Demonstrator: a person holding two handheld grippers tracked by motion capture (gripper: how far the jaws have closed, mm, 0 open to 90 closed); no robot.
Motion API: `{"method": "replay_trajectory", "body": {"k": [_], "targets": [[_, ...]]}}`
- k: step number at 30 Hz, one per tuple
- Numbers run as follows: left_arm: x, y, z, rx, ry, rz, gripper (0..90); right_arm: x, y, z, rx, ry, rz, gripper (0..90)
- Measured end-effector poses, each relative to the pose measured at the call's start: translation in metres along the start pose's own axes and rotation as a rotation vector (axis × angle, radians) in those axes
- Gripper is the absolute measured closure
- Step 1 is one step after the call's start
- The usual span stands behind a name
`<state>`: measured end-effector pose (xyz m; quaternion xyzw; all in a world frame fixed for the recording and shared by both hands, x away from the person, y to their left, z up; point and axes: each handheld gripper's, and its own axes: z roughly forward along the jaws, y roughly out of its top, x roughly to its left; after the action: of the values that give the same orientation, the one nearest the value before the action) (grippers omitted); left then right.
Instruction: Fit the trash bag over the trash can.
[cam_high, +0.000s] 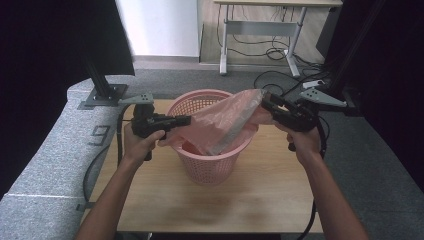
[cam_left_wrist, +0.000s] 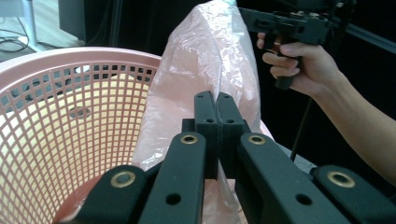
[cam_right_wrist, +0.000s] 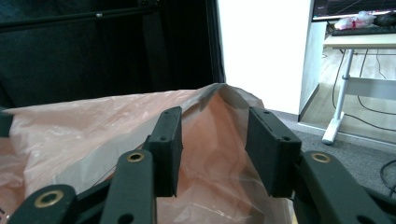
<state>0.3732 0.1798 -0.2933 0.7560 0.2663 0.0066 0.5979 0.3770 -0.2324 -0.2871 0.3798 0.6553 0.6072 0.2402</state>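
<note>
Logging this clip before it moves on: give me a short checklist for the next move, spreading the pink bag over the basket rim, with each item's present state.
1. Left gripper shut on the pink bag: ok.
2. Right gripper clamped on the bag: not ok, jaws open around the bag's edge.
3. Bag's lower part inside the pink basket: ok.
4. Bag mouth over the rim: not ok, held up between the grippers.
5. Basket upright on the table: ok.
</note>
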Motion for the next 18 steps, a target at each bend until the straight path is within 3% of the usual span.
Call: {"method": "replay_trajectory", "body": {"k": [18], "targets": [[-0.001, -0.001, 0.0, 0.002, -0.003, 0.007, 89.7, 0.001, 0.011, 0.015, 0.005, 0.054, 0.04, 67.6]]}}
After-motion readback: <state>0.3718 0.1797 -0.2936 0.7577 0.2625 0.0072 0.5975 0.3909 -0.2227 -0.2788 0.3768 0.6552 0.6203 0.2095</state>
